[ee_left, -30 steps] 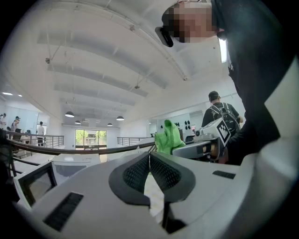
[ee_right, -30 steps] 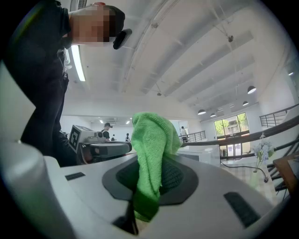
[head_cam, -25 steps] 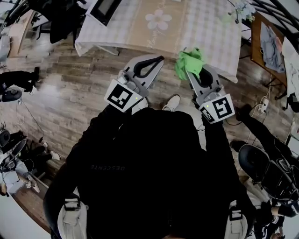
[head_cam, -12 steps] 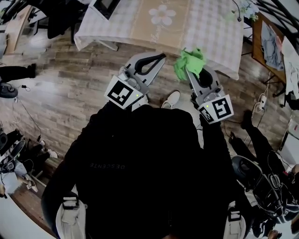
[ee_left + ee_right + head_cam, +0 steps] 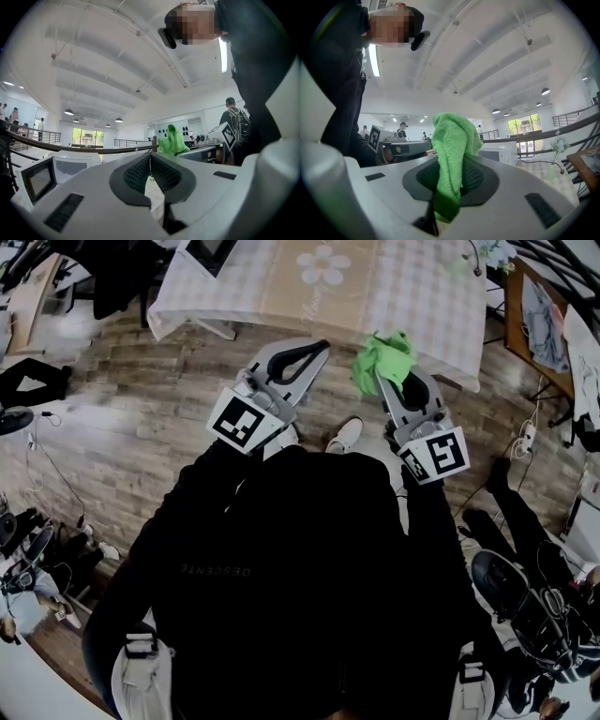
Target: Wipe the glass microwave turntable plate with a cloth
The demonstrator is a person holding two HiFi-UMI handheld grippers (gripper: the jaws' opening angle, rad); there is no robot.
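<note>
count first: two grippers, one cloth, one table, one microwave, one white shoe (image 5: 345, 439). the left gripper (image 5: 150, 155) has its fingers pressed right together with nothing in them. the right gripper (image 5: 451, 161) is clamped on the green cloth (image 5: 452, 136), which bunches up above the tips and hangs down a little between the pads. both grippers are held up in the air side by side, short of the table (image 5: 422, 296) edge, each with its marker cube on the near end.

hard to see stuff: i can't pick out the glass plate in any view. the microwave (image 5: 211, 254) is cut off by the top edge of the head view, only a white corner and a dark window showing. the person's dark jacket fills the lower middle of that view and covers most of the floor there. the right gripper's tips are buried in the cloth.

surface and room: the table has a pale checked cover with a flower print. the floor (image 5: 141, 427) is wood plank, with cables and gear round the edges. the gripper views show a big white hall with ceiling beams, round lamps, a railing, bright windows and a few people far off.
</note>
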